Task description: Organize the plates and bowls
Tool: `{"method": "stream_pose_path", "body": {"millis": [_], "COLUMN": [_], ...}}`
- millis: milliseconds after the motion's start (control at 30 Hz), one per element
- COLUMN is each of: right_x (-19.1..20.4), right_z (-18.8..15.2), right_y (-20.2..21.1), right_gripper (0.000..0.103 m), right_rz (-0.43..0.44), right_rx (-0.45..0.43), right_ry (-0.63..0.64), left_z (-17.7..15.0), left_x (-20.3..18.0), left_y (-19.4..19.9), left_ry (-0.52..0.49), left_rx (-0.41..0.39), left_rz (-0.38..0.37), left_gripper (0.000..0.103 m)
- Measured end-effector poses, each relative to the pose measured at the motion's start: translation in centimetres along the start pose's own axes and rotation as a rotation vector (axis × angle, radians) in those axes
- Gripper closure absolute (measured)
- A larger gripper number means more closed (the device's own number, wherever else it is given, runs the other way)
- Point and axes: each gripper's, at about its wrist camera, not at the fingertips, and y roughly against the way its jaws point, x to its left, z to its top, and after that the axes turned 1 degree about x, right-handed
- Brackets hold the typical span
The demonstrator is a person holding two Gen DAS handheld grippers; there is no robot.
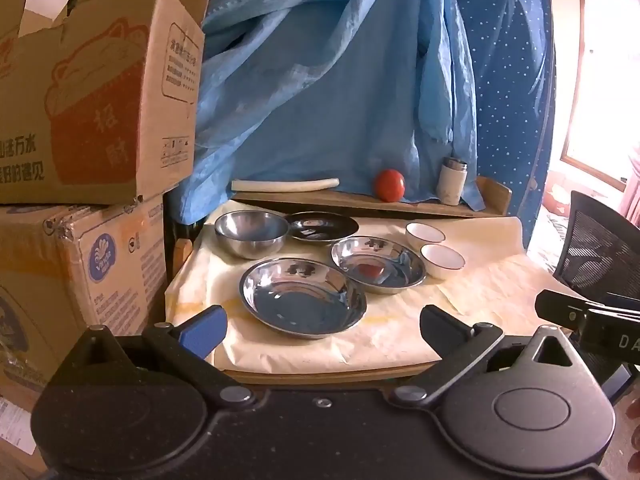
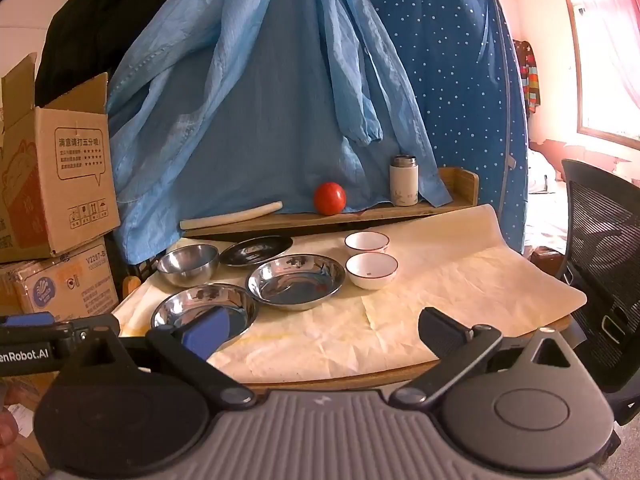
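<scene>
On the cream paper-covered table (image 1: 488,292) lie two shallow steel plates: a near one (image 1: 303,297) (image 2: 204,311) and a farther one (image 1: 378,265) (image 2: 296,281). Behind them are a deep steel bowl (image 1: 251,234) (image 2: 188,265) and a dark plate (image 1: 323,226) (image 2: 257,250). Two white bowls with red rims (image 1: 425,235) (image 1: 442,260) (image 2: 367,242) (image 2: 371,270) stand at the right. My left gripper (image 1: 322,326) is open and empty, short of the near plate. My right gripper (image 2: 324,330) is open and empty over the table's front edge.
A wooden shelf (image 1: 360,200) at the back holds a white stick (image 1: 285,185), a tomato (image 1: 389,185) (image 2: 329,198) and a white flask (image 1: 452,180) (image 2: 403,180). Blue cloth hangs behind. Cardboard boxes (image 1: 88,112) stack at the left. A black mesh chair (image 2: 600,248) stands at the right.
</scene>
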Motion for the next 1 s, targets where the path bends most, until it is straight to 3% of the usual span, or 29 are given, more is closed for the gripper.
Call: {"method": "stream_pose_path", "body": {"millis": [1000], "right_x": [-0.67], "right_z": [-0.39], "right_y": [0.68], "right_gripper": [0.0], "right_rz": [0.007], "right_rx": [0.011], "right_ry": [-0.017], "left_z": [-0.43], "left_x": [-0.61], "left_y": [0.09], "left_ry": [-0.003], "left_rx": [0.03], "left_rz": [0.001], "left_gripper": [0.001]}}
